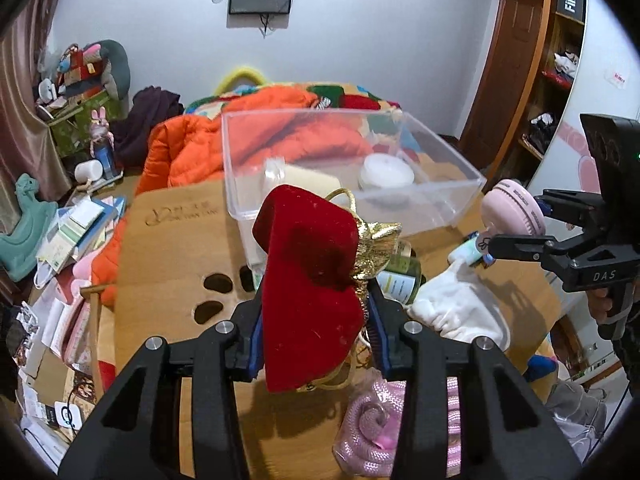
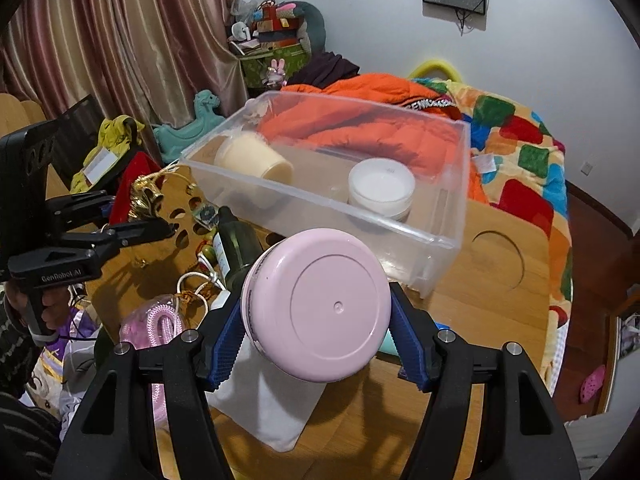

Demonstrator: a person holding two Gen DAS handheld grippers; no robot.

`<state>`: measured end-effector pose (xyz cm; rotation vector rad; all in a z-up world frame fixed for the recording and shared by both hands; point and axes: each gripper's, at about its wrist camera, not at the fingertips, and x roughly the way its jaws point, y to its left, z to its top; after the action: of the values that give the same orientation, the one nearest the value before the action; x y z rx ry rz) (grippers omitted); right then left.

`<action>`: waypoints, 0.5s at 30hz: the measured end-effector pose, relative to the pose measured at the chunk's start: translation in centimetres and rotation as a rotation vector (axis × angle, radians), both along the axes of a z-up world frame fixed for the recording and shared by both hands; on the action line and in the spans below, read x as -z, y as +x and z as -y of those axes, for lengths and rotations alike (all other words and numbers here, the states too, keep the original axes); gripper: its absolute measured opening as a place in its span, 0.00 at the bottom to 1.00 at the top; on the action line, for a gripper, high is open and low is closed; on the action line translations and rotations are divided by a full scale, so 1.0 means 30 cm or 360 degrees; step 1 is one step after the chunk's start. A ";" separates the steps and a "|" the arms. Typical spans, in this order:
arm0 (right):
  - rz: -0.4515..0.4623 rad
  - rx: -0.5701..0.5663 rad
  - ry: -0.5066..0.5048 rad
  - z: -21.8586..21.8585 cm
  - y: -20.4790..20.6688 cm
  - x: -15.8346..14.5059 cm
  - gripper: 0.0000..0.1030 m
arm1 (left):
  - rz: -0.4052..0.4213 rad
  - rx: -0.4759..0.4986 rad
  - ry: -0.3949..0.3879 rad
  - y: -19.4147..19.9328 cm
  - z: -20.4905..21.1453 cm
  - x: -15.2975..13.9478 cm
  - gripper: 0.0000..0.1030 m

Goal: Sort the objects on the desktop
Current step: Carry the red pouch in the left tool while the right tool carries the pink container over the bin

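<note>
Your light wooden tabletop [image 2: 460,344] carries a clear rectangular plastic bin [image 2: 448,184], holding a cream cup [image 2: 256,160] on its side and a white round lidded jar [image 2: 381,186]. Your left gripper [image 1: 316,316] is clamped on a red velvet drawstring pouch with gold trim [image 1: 310,280], held above the table in front of the bin. Your right gripper [image 2: 318,320] is closed around a pink round plastic container [image 2: 320,308], also lifted. Only the right view shows the container's flat base; the left view shows its ribbed side. A white cloth [image 1: 460,304] and dark green bottle [image 1: 402,278] lie near the bin. An orange padded jacket [image 1: 192,148] lies behind the table.
</note>
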<state>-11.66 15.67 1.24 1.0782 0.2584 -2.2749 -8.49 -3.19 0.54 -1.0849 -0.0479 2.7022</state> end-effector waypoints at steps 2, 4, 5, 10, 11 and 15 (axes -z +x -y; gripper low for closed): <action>-0.0022 0.0005 0.0002 -0.006 0.003 -0.017 0.61 | -0.0024 -0.0002 -0.0005 0.006 0.000 -0.022 0.40; -0.0044 0.0008 0.0009 -0.007 0.003 -0.037 0.61 | -0.0057 0.0001 -0.0014 0.003 0.003 -0.050 0.40; -0.0054 0.0006 0.0011 -0.008 0.003 -0.044 0.61 | -0.0068 0.0000 -0.0022 0.000 0.005 -0.057 0.40; -0.0102 0.0023 0.0001 -0.013 -0.020 -0.074 0.61 | -0.0128 -0.0005 -0.0034 -0.027 0.014 -0.108 0.40; -0.0106 0.0027 -0.0002 -0.014 -0.029 -0.079 0.61 | -0.0139 -0.0001 -0.0033 -0.034 0.016 -0.118 0.40; -0.0129 0.0038 -0.0010 -0.007 -0.069 -0.105 0.61 | -0.0188 0.0002 -0.0065 -0.079 0.011 -0.157 0.40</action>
<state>-13.72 15.89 4.39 0.9918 0.2719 -2.3426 -10.87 -3.52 5.26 -0.9331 0.0279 2.7714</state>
